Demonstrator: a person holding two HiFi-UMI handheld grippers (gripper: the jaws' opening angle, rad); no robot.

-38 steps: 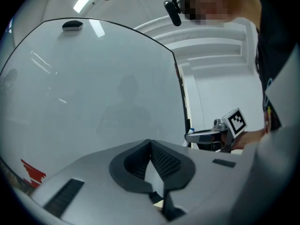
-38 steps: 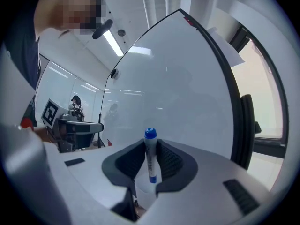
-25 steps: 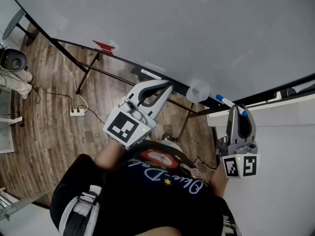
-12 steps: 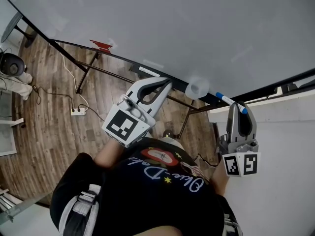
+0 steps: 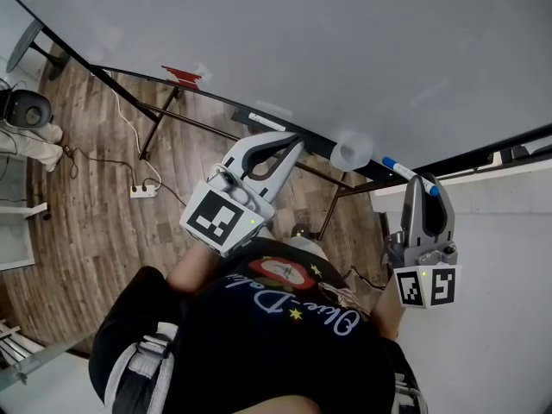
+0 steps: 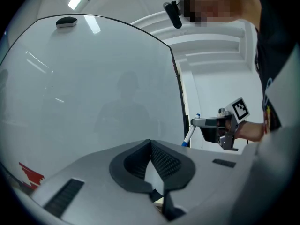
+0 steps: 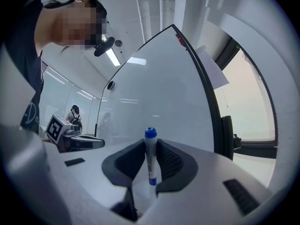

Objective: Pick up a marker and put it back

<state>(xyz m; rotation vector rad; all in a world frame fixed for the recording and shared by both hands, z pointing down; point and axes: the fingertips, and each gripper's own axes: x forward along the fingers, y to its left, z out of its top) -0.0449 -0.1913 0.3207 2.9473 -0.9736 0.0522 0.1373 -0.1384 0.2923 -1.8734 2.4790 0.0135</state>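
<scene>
Office or classroom: freestanding whiteboard (image 5: pixel 328 50), wood floor (image 5: pixel 86 231), power strip (image 5: pixel 143 191).

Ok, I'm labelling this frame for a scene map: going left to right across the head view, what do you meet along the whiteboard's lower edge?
Red shape → left hand-held gripper → pale round object → blue-capped marker, clamped in the right hand-held gripper.

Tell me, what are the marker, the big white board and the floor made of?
Marker: probably plastic. The white barrel looks smooth and the blue cap a little shiny.
Board: a glossy coated panel, maybe painted metal or laminate. Bright reflections show on its smooth surface.
Floor: wood or wood-look planks. Brown grain and plank seams show, with a dull finish.
</scene>
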